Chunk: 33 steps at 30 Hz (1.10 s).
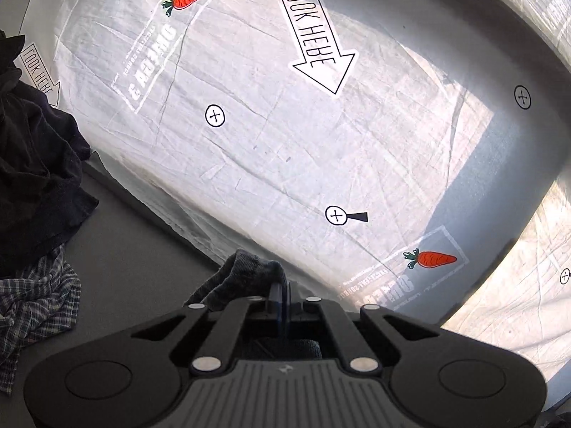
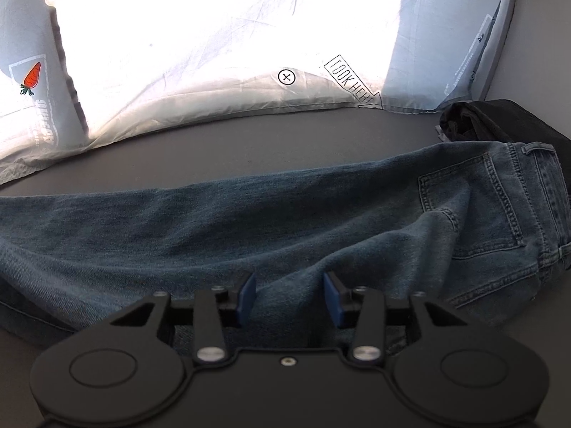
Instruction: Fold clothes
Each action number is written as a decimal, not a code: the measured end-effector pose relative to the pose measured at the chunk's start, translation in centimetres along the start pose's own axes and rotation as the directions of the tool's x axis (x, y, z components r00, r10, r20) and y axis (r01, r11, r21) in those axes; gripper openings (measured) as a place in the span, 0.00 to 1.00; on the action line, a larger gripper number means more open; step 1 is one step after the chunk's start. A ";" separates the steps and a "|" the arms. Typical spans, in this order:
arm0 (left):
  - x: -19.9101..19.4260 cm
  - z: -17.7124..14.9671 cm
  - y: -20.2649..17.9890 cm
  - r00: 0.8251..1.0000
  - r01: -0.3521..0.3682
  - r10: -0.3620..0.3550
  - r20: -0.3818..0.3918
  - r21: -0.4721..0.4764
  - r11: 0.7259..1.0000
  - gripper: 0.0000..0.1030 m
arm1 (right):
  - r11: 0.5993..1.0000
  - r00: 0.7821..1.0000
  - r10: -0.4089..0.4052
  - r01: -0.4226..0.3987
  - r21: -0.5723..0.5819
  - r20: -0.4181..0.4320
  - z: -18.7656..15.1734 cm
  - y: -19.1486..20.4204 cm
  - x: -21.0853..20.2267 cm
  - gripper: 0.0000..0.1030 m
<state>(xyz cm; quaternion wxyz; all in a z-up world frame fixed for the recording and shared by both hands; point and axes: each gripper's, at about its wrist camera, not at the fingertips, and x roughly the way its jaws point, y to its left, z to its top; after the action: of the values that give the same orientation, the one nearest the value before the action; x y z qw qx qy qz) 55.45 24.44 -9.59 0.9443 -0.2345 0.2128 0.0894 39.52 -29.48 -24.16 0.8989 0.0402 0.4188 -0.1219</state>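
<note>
Pinched tight, my left gripper (image 1: 282,294) has its two blue pads pressed together on a fold of dark blue-grey cloth (image 1: 246,278) that bunches up just left of the fingertips; from this view alone I cannot tell which garment that cloth belongs to. Beyond it the left wrist view shows the grey table (image 1: 135,260) and, behind that, a crinkled white sheet (image 1: 285,149) printed with a carrot (image 1: 431,259), small crosshair marks and a mirrored arrow label (image 1: 314,35). At the left edge sits a heap of black clothing (image 1: 35,164), with a blue-and-white checked shirt (image 1: 35,306) crumpled just under it. None of that heap appears in the other view.

From the right wrist view, my right gripper (image 2: 289,294) stands partly open, angled down over a pair of blue jeans (image 2: 249,221). A raised ridge of denim lies between the blue pads (image 2: 248,294), but I cannot tell whether they press on it. The jeans stretch across the table from the left edge to the right, back pocket (image 2: 474,207) facing up near the right end. A folded black garment (image 2: 499,121) sits just behind the waistband, touching it. Only this view shows the jeans laid out whole; the same white sheet (image 2: 214,35) glares brightly behind them.
</note>
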 end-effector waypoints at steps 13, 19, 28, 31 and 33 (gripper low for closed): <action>1.1 -9.2 1.9 0.937 -0.105 0.151 -0.316 0.158 0.982 0.39 | 0.999 0.999 0.021 -0.019 0.028 -0.041 -1.6 -0.8 1.0 0.42; 2.2 -11.2 -1.7 0.918 -0.068 0.191 -0.348 0.337 0.939 0.57 | 1.000 0.999 0.022 -0.022 -0.001 -0.045 -2.2 -0.1 0.9 0.43; -1.0 -13.1 -2.0 0.854 -0.168 0.382 -0.354 0.507 0.845 0.63 | 0.999 0.998 0.037 -0.036 0.022 -0.047 -3.2 -1.2 -0.2 0.44; -3.0 -13.6 -0.7 0.849 -0.188 0.386 -0.361 0.476 0.859 0.71 | 0.998 0.997 0.055 -0.053 0.033 -0.046 -3.4 -1.3 -0.5 0.44; -3.7 -13.7 0.1 0.848 -0.202 0.383 -0.367 0.443 0.873 0.75 | 0.997 0.996 0.070 -0.068 0.040 -0.046 -3.6 -1.3 -0.5 0.43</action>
<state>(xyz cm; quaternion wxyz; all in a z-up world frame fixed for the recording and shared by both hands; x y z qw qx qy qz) 47.20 17.65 -18.98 0.8722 -0.0210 0.4696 0.1353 36.20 -30.00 -26.02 0.8915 0.0748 0.4360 -0.0977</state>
